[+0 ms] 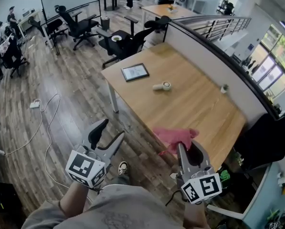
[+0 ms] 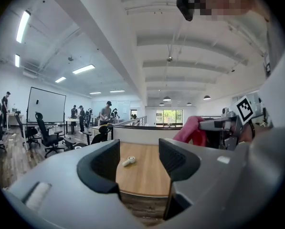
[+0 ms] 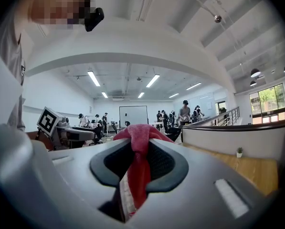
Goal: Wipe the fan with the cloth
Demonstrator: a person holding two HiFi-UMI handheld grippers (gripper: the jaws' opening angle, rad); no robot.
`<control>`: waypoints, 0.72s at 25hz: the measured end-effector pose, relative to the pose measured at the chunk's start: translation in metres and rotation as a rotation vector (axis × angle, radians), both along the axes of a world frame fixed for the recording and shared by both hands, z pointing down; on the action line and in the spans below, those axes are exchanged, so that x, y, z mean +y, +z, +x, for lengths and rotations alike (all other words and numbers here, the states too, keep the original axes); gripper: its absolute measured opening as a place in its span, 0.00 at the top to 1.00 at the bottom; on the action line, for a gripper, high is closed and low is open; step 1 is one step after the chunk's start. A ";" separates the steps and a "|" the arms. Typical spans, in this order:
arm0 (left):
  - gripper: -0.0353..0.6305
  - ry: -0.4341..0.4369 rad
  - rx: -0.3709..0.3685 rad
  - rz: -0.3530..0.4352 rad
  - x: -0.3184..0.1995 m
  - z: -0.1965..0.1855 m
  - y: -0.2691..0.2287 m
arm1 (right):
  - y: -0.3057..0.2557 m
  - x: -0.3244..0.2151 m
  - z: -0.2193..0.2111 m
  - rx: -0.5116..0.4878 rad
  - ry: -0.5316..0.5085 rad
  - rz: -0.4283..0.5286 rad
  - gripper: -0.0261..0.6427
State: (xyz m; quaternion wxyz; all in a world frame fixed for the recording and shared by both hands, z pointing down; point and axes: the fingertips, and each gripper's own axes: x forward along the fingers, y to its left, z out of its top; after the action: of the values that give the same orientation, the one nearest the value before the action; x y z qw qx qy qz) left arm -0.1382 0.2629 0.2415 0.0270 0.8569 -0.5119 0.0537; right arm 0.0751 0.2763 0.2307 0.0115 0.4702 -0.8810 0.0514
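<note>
Closest in, the right gripper (image 1: 187, 149) pinches a red cloth (image 1: 175, 136), which bunches just past its fingertips over the near edge of the table (image 1: 199, 109). Beside it the left gripper (image 1: 110, 131) has its fingers spread, nothing between them. Well beyond both sets of fingers, what seems to be a small white fan (image 1: 162, 86) lies on the tabletop.

The cloth (image 3: 138, 175) is soft red fabric, a bit fuzzy, with a paler woven edge. The right gripper (image 3: 140, 151) pinching it has a smooth, dull grey plastic shell and black pads (image 3: 162, 161) with tiny ridges, like rubber. The left gripper (image 2: 138, 159) looks the same. In the middle of the head view, the table (image 1: 195, 109) is smooth light wood. The fan (image 1: 162, 86) on it is white plastic. At left, the floor (image 1: 80, 104) is brown wood planks. The railing (image 1: 218, 27), upper right, looks like metal.
</note>
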 end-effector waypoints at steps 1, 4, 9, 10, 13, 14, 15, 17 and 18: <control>0.56 0.014 -0.006 -0.004 -0.012 -0.004 0.002 | 0.002 -0.011 -0.006 0.006 0.007 -0.006 0.83; 0.56 0.053 -0.022 -0.012 -0.047 -0.018 0.005 | 0.007 -0.042 -0.025 0.025 0.035 -0.026 0.83; 0.56 0.102 -0.020 -0.037 -0.094 -0.041 0.013 | 0.013 -0.084 -0.052 0.033 0.076 -0.041 0.83; 0.56 0.112 -0.021 -0.038 -0.101 -0.045 0.014 | 0.014 -0.090 -0.057 0.033 0.077 -0.036 0.83; 0.56 0.147 -0.031 -0.038 -0.122 -0.052 0.018 | 0.019 -0.107 -0.069 0.039 0.088 -0.037 0.83; 0.56 0.157 -0.036 -0.039 -0.130 -0.053 0.018 | 0.021 -0.113 -0.070 0.039 0.098 -0.044 0.83; 0.56 0.164 -0.039 -0.041 -0.137 -0.054 0.019 | 0.023 -0.118 -0.070 0.037 0.109 -0.054 0.83; 0.56 0.177 -0.038 -0.049 -0.149 -0.054 0.021 | 0.029 -0.127 -0.068 0.035 0.130 -0.075 0.83; 0.56 0.183 -0.034 -0.053 -0.155 -0.053 0.023 | 0.032 -0.131 -0.067 0.037 0.140 -0.084 0.83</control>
State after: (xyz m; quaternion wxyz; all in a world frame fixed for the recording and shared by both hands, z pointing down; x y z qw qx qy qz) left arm -0.1913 0.1084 0.2645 0.0359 0.8981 -0.4301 0.0842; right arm 0.0085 0.1455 0.2630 0.0440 0.5307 -0.8427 0.0801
